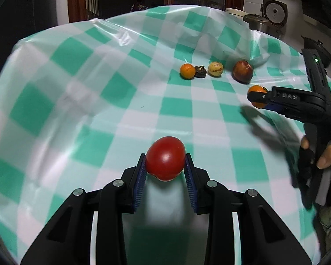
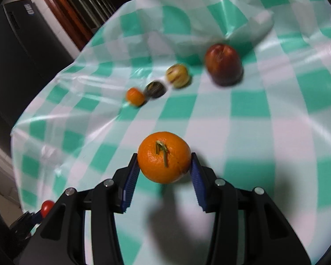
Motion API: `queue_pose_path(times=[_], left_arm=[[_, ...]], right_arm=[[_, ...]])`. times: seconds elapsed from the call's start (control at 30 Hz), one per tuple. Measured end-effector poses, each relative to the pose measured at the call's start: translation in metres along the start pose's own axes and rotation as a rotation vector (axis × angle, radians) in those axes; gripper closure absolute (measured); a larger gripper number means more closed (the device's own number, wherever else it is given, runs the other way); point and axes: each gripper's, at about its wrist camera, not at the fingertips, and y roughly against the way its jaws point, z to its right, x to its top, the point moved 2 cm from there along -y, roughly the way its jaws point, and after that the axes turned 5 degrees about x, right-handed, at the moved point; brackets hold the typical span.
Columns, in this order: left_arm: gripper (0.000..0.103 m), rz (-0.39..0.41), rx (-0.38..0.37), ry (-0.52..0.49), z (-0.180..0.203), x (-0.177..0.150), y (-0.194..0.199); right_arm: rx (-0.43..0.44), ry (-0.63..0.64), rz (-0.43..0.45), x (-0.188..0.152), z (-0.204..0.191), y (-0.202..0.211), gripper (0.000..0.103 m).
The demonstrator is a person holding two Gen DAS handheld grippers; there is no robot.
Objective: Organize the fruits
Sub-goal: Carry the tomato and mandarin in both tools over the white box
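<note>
**Onlooker:** Green-and-white checked plastic covers the whole tabletop (image 1: 99, 70), loose and ridged toward the far edge. Start at the left tongs (image 1: 165, 162): they're pinching a red tomato (image 1: 165, 158) by its sides, held clear above the cloth. The right tongs (image 2: 164, 165) are clamped on a stemmed orange (image 2: 164, 157), also lifted off the cloth.

**Friend:** And the rest of the fruit?

**Onlooker:** Take the big dark-red apple (image 1: 242, 71) as the marker. Left of it sit a pale striped fruit (image 1: 215, 69), then a dark shrivelled one (image 1: 200, 71), then a small orange (image 1: 187, 71) touching that dark one. It looks like a row being built. The held orange hangs just in front of the apple; the tomato is well in front and to the left.

**Friend:** What could spoil it?

**Onlooker:** Round, smooth skins, I'd say. The tomato is gripped only by its middle, so a hard squeeze might bruise it, a slack one drop it. Anything set down on that slick, wrinkled sheet could roll, nudge the row, or head for the edge. Both tongs converging near the apple could also knock each other.
</note>
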Motion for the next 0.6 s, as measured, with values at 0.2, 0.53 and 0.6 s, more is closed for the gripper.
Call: queue_pose_path(times=[0.2,0.53,0.6], left_arm=[[0.071,0.011,0.050,0.003,-0.036,-0.039,0.041],[0.071,-0.002,0.104,0.137,-0.117,-0.126,0.101],[0.071,-0.002,0.113,0.170,-0.134,-0.144,0.111]], right_arm=[[0.069,0.083,-0.058,-0.065,-0.067,0.026,0.057],[0.186,0.309,-0.143,-0.158,-0.191,0.050,0.057],[0.198,0.343,-0.164,-0.170,-0.209,0.048,0.057]])
